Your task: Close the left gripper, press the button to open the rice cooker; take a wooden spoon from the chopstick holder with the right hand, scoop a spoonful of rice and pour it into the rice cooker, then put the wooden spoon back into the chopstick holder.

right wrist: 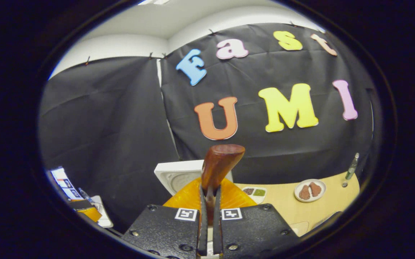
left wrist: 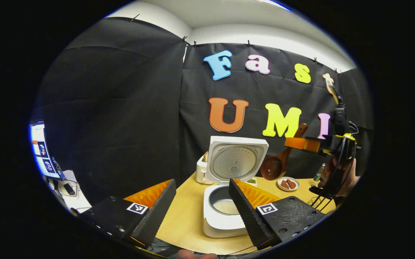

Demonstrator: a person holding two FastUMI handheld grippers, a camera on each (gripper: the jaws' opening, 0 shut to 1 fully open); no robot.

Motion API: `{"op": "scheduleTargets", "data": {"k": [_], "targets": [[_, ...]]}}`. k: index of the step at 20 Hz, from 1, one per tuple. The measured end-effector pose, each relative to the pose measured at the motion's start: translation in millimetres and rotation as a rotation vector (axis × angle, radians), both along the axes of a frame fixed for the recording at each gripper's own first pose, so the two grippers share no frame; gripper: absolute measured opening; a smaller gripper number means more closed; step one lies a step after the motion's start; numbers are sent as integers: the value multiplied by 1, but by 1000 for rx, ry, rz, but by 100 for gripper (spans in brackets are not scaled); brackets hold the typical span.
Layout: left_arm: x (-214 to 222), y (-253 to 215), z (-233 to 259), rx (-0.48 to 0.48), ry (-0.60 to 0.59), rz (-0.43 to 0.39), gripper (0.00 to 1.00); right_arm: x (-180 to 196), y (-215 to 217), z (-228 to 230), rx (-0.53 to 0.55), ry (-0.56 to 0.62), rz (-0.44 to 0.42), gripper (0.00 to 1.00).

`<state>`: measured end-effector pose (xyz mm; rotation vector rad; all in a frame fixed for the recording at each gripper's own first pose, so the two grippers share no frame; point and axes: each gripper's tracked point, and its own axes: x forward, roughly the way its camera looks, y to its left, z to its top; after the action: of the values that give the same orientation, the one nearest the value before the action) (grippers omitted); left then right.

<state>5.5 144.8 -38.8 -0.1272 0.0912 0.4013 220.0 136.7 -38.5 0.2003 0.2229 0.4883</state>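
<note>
Standing open on the table [left wrist: 186,219], the cooker [left wrist: 225,212] shows between the left gripper's [left wrist: 202,201] two spread fingers, its lid [left wrist: 236,162] raised upright and its pot [left wrist: 223,205] holding a pale layer of rice at the bottom. Those fingers are wide apart and touch nothing; the right-hand one overlaps the cooker's near rim in the left gripper view.

Beyond that finger and higher up, the spoon [left wrist: 277,163] hangs in the air with its bowl low, near the lid's edge, and its handle slanting up to the right gripper [left wrist: 302,144]. A hand [left wrist: 340,172] grips that tool from below, holding it level and well above the table, with cables trailing down from it.

In the right gripper view the right gripper [right wrist: 209,201] has its fingers nearly pressed together, pinching the spoon [right wrist: 220,165], whose wooden end sticks up and forward past the fingertips. Behind it the lid [right wrist: 177,176] shows edge-on.

Past the spoon, to the fingers' right, a plate [right wrist: 310,190] with brown pieces sits on the table [right wrist: 286,205], a small two-part dish [right wrist: 254,192] beside it. A toaster [left wrist: 201,171] stands just beside the cooker's lid.
</note>
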Motion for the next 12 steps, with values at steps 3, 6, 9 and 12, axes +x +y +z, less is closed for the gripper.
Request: {"op": "scheduleTargets", "data": {"k": [3, 6, 9, 12], "targets": [[8, -18, 7, -7, -14, -13, 94, 0, -64, 7, 49, 28, -79, 11], [22, -28, 14, 8, -31, -18, 94, -2, -138, 6, 69, 40, -182, 11], [37, -37, 17, 15, -30, -17, 94, -9, -214, -9, 55, 59, -298, 11], [49, -42, 20, 41, -28, -7, 94, -16, -281, -32, 36, 102, -385, 11]]}}
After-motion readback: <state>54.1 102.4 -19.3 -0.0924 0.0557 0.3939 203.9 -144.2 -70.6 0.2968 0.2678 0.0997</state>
